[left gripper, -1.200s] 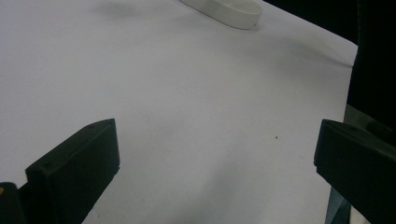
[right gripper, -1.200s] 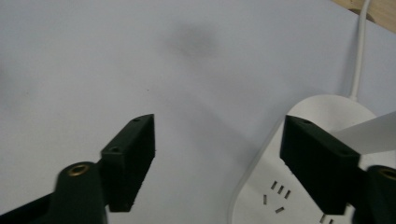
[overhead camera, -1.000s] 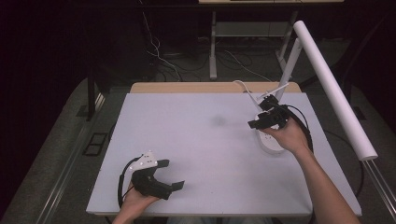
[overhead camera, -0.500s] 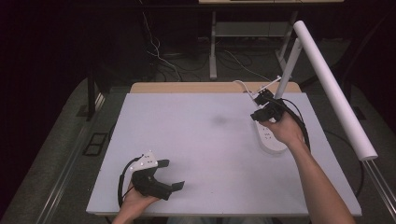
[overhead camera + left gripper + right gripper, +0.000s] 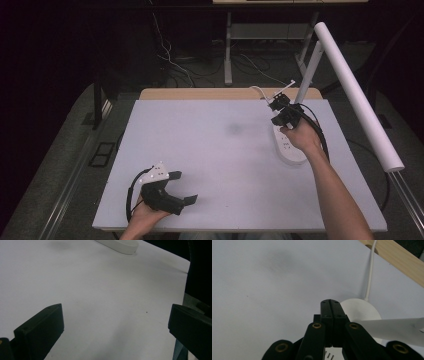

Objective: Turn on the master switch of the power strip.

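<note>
**Pressing on the power strip with closed jaws: what can go wrong**

The white power strip (image 5: 289,145) lies flat on the right side of the table (image 5: 210,150), with its rounded far end near the wooden back edge. Its white cable (image 5: 369,277) runs from that end over the edge. The right gripper (image 5: 276,105) hangs just above this far end. Its jaws have just been closing and now stand pressed together; in the right gripper view I see nothing between them. The left gripper (image 5: 186,187) rests at the near left corner, well apart from the strip. Its jaws are wide apart and nothing is between them.

I judge that the closed tip is meant to push something on the strip, perhaps a switch, but the tip hides the exact spot.

- The strip is light and nothing holds it down. A push that is not straight down can make it slide or turn on the smooth table.
- The narrow closed tip can slip off a small button and land on the housing, so nothing is switched.
- The gripper's own black cable hangs beside the strip and can drag over it.
- The white cable is close to the tip; catching it can pull the strip toward the back edge.
- The left gripper is too far away to steady the strip quickly.
</note>
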